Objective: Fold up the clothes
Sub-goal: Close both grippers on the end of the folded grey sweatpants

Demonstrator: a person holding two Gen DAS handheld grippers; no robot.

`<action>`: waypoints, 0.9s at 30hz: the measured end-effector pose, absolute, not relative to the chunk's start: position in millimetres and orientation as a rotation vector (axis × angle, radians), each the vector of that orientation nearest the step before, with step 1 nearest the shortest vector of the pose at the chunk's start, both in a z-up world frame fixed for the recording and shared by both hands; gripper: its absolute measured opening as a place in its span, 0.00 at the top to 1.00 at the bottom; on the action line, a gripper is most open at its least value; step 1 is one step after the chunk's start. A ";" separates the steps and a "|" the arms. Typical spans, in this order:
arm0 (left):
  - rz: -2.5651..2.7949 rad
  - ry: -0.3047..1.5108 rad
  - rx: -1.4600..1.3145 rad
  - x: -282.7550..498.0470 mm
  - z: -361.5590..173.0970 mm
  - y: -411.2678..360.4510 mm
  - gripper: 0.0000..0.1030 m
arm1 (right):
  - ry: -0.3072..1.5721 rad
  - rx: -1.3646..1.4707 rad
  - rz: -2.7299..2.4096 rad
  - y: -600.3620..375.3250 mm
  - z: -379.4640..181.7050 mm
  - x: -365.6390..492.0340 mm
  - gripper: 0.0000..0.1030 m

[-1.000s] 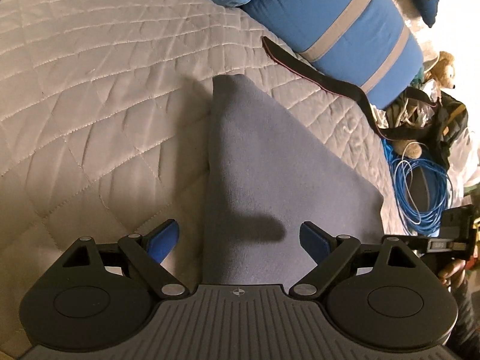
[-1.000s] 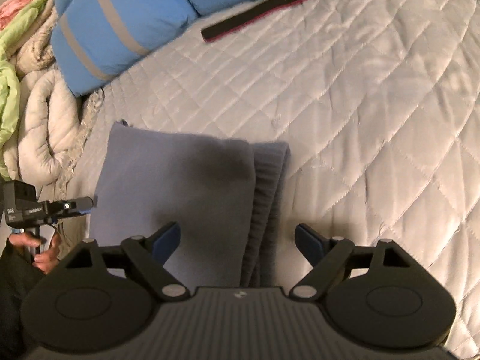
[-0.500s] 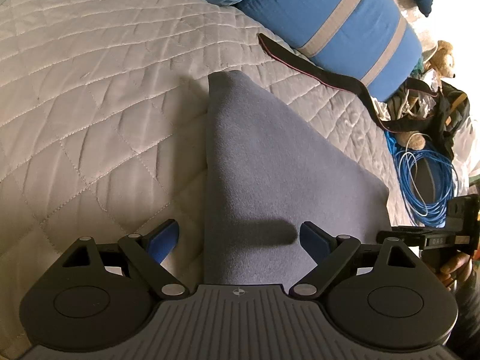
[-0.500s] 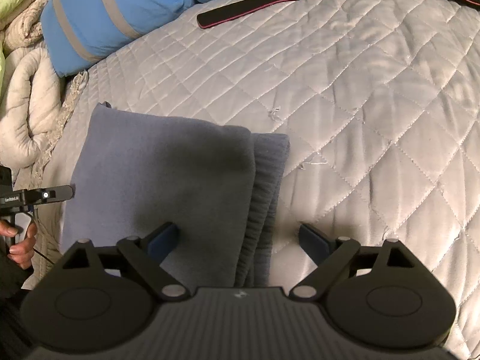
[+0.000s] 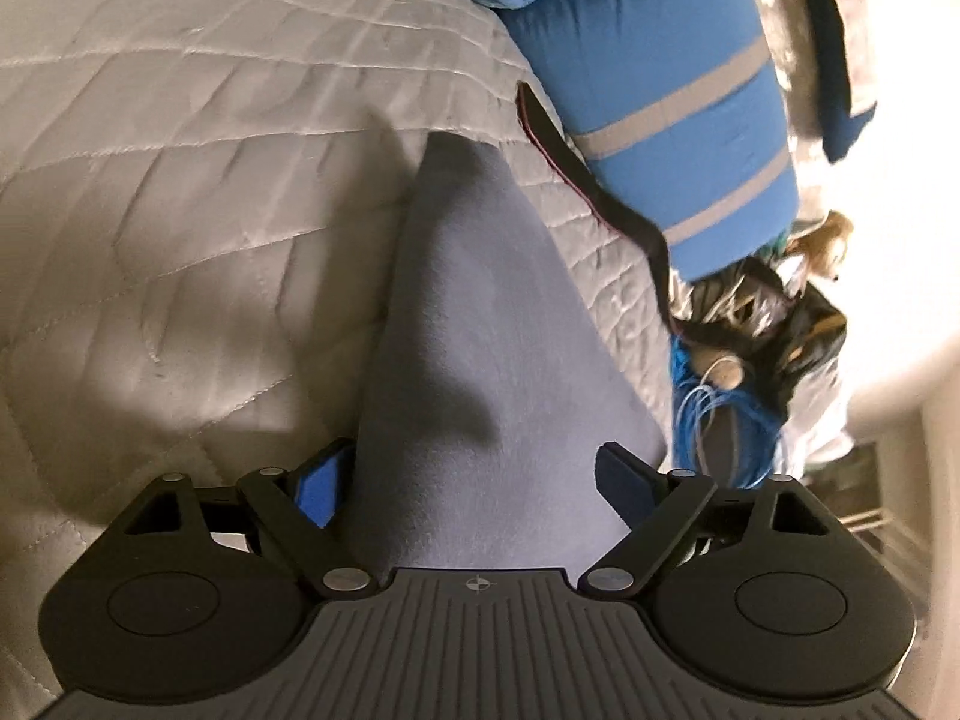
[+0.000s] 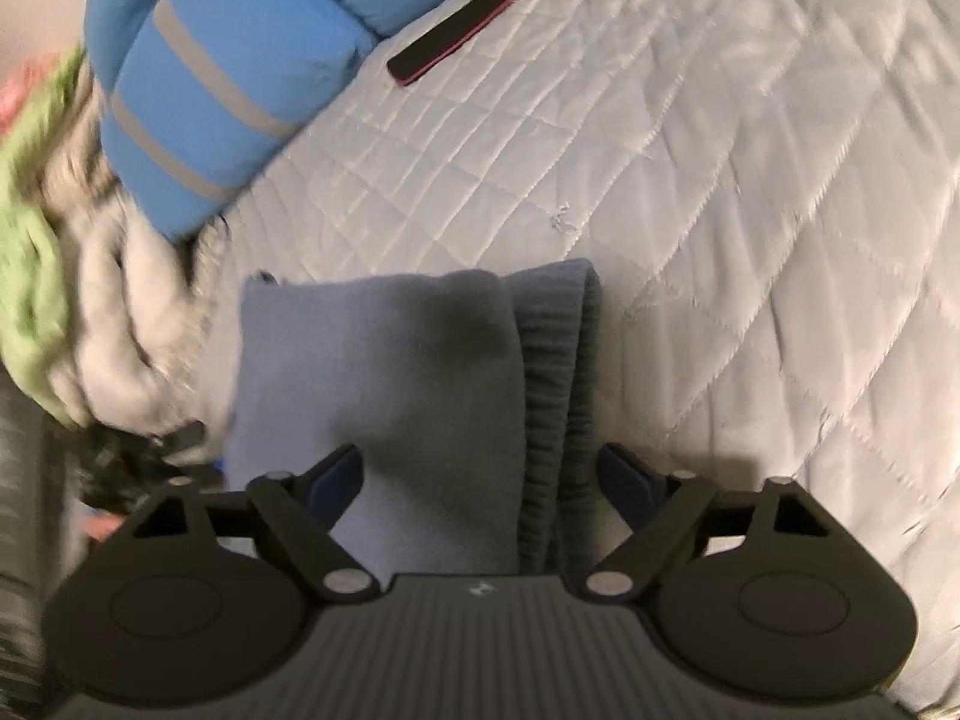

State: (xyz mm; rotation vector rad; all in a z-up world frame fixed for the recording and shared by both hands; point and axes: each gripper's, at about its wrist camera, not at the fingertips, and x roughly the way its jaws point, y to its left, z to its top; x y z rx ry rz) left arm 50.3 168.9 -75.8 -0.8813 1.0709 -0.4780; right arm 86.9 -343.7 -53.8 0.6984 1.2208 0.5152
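Quilted pale bedding [image 5: 210, 192] is filling most of both views, with a blue pillow [image 5: 678, 120] with grey stripes and a dark strap [image 5: 600, 198] lying along its far edge. On it, a folded grey-blue garment [image 5: 480, 330] is lying flat, reaching under both grippers. From the left wrist it is narrowing to a point, and a coil of blue cable [image 5: 714, 420] and a soft toy [image 5: 825, 240] are showing off the bed's side. Only the right wrist is showing the garment's ribbed band [image 6: 558, 372] along its right edge, plus blurred green and cream bedding [image 6: 72, 300].

Both the left gripper [image 5: 480, 480] and the right gripper [image 6: 480, 474] are hovering low with jaws spread wide, gripping nothing. No readable writing is showing.
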 end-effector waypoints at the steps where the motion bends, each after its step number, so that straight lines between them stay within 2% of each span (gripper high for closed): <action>1: -0.480 1.068 -0.890 50.1 -76.3 169.3 0.20 | 1.224 0.736 0.518 -346.8 -56.3 87.6 0.24; 6: -0.491 1.069 -0.958 51.0 -82.1 174.1 0.22 | 1.247 0.722 0.523 -342.3 -56.7 89.1 0.26; 7: -0.487 1.075 -0.959 50.8 -82.7 174.8 0.29 | 1.246 0.694 0.523 -338.6 -55.0 88.8 0.26; 8: -0.475 1.086 -0.952 50.8 -83.5 174.8 0.44 | 1.245 0.671 0.521 -335.7 -53.4 88.6 0.28; 9: -0.461 1.100 -0.942 50.8 -84.5 174.4 0.53 | 1.245 0.655 0.513 -334.8 -52.8 88.4 0.32; 10: -0.444 1.115 -0.929 51.5 -86.4 173.7 0.68 | 1.248 0.655 0.505 -336.1 -53.4 88.1 0.41; 11: -0.438 1.118 -0.922 51.7 -86.2 172.8 0.73 | 1.252 0.665 0.500 -338.4 -54.6 87.7 0.55; 12: -0.437 1.116 -0.918 51.5 -85.2 171.9 0.76 | 1.255 0.676 0.494 -340.7 -55.7 87.3 0.62; 14: -0.427 1.107 -0.854 50.4 -74.2 166.5 0.80 | 1.245 0.675 0.491 -341.8 -54.8 86.1 0.72; 16: -0.415 1.093 -0.793 47.6 -60.9 160.7 0.81 | 1.227 0.669 0.498 -342.3 -50.6 84.5 0.75; 27: -0.432 1.041 -0.680 21.8 -10.1 154.4 0.82 | 1.129 0.651 0.555 -343.9 -15.6 76.9 0.77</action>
